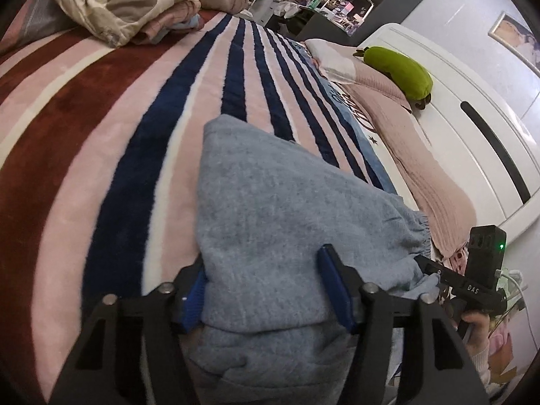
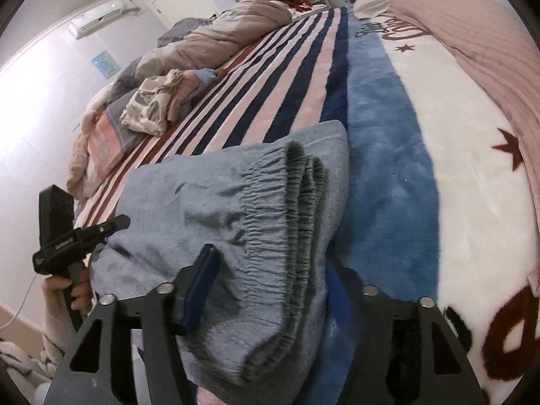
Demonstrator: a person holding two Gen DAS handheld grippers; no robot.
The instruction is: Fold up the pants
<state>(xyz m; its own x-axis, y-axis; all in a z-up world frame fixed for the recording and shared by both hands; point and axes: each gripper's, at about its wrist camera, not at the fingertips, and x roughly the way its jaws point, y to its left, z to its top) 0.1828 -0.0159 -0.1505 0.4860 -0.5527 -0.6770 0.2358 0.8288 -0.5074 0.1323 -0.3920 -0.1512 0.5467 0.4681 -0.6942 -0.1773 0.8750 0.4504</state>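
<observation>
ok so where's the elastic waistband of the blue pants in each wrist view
Left wrist view: the waistband sits at the right edge of the blue pants, lower right, near the right gripper.
Right wrist view: the waistband runs down the centre as gathered layers, right of the near finger.
Shared landmark: the striped blanket.

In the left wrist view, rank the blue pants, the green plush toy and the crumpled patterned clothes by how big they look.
1. Blue pants, though nearness to the camera inflates them.
2. Crumpled patterned clothes.
3. Green plush toy.
</observation>
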